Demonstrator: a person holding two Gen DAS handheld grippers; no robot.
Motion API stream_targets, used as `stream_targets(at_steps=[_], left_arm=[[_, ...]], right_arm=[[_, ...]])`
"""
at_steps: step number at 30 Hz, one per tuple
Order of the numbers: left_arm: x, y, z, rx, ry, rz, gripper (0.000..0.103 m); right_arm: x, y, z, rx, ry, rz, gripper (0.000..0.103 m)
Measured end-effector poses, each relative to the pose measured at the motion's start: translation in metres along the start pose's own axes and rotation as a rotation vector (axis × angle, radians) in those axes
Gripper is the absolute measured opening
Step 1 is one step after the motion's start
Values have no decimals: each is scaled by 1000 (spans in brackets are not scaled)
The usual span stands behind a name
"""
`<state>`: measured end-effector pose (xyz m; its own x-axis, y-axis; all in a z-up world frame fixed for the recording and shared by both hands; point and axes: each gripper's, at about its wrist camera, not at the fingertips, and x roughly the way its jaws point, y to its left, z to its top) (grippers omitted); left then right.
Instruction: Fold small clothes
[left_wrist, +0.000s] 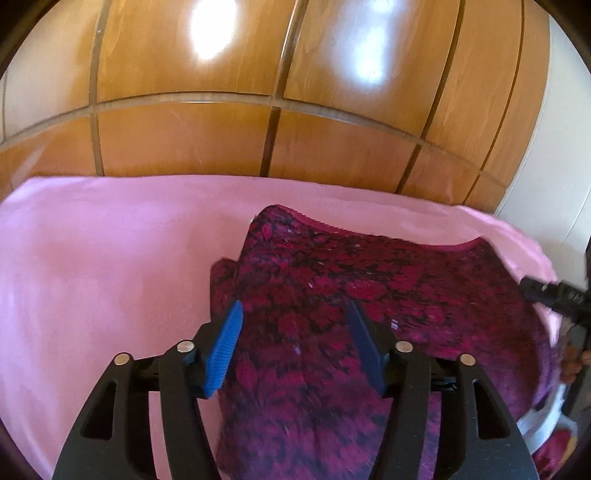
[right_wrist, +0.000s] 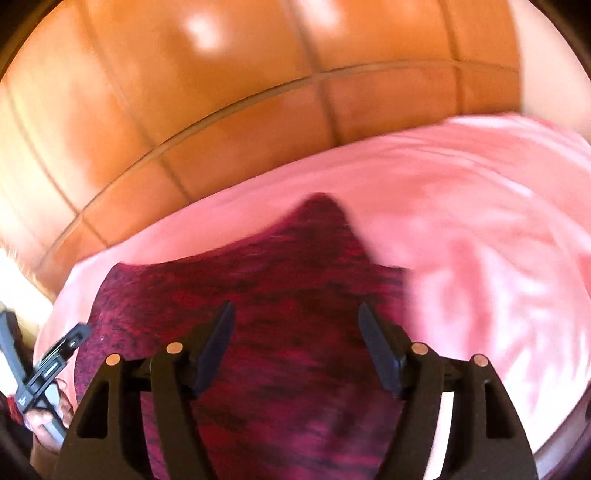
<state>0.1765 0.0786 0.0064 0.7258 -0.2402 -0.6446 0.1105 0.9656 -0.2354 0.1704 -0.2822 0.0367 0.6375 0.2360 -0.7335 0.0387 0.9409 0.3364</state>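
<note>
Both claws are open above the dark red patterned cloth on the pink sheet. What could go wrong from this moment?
1. Neither the left claw nor the right claw grips the cloth, so its raised far edge may flop back and undo the fold.
2. The cloth lies near the edge of the pink sheet; a careless pull could drag it off.
3. The right wrist view is blurred, so a regrasp may miss.

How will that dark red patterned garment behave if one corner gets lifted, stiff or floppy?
Probably floppy: the dark red patterned knit garment lies draped with curved, sagging edges on the pink bedsheet, so a lifted corner would likely trail the rest. Its fuzzy surface suggests it grips rather than slides. It looks thin, so likely light.
</note>
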Motion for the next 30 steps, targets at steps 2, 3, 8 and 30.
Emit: stream_targets(at_steps=[2,3,8,30], left_arm=[[-10,-1,-5,-32,-10,-19,58],[-16,-3,-7,-44,-16,-37,58],[-32,-28,-20,-18,4,-201,54],[19,-48,-43,-52,176,-377,40]], right_arm=[[-5,-25,-9,55,16,-20,72],[-6,-34,-14,68,26,-33,72],[-4,-58,-45,154,107,104,73],[-77,63,-30,6,51,512,25]])
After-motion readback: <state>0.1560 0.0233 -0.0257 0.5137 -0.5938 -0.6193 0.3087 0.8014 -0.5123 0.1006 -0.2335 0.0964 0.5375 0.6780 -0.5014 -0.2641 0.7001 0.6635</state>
